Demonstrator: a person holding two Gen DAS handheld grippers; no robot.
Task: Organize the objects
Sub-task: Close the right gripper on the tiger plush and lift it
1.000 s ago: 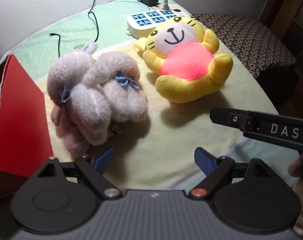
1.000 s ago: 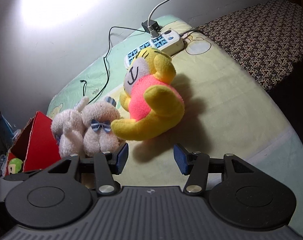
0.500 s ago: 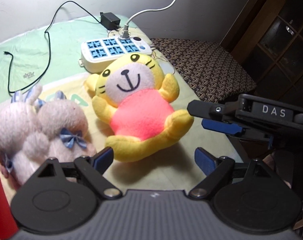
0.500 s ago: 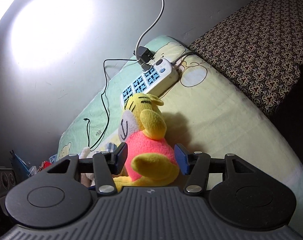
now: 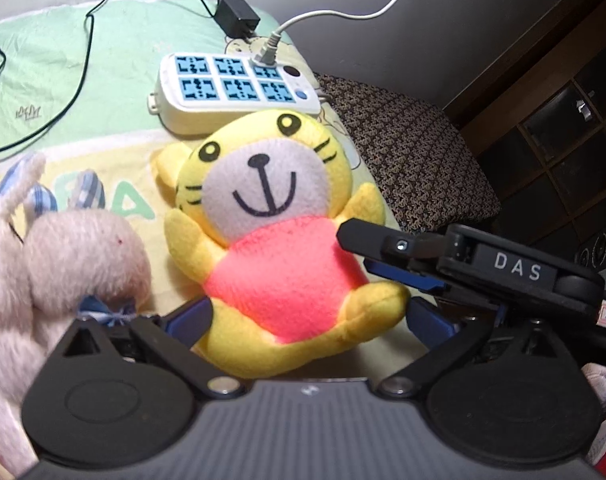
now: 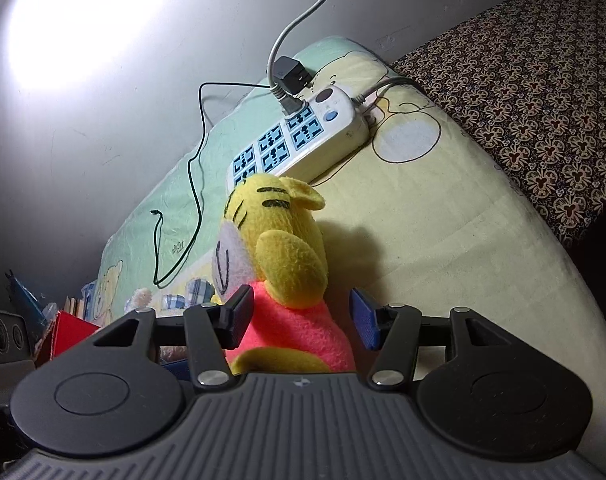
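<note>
A yellow tiger plush with a pink belly [image 5: 281, 240] lies face up on the yellow-green cloth [image 5: 103, 80]. My left gripper [image 5: 309, 322] is open, with its blue pads on either side of the plush's legs. My right gripper [image 6: 303, 320] is open around the plush's pink body [image 6: 291, 336]; it shows from the side in the left wrist view [image 5: 387, 256], beside the plush's right flank. A pale pink bunny plush [image 5: 55, 272] with blue bows lies to the left.
A white power strip [image 5: 231, 88] with blue sockets, a black adapter [image 5: 239, 20] and cables lies behind the tiger. A red box [image 6: 69, 330] stands at the far left. A patterned dark cushion [image 6: 543, 80] borders the cloth on the right.
Both grippers have moved in on the tiger plush, which now sits between each pair of open fingers. The left view has swung right, away from the bunny and red box.
</note>
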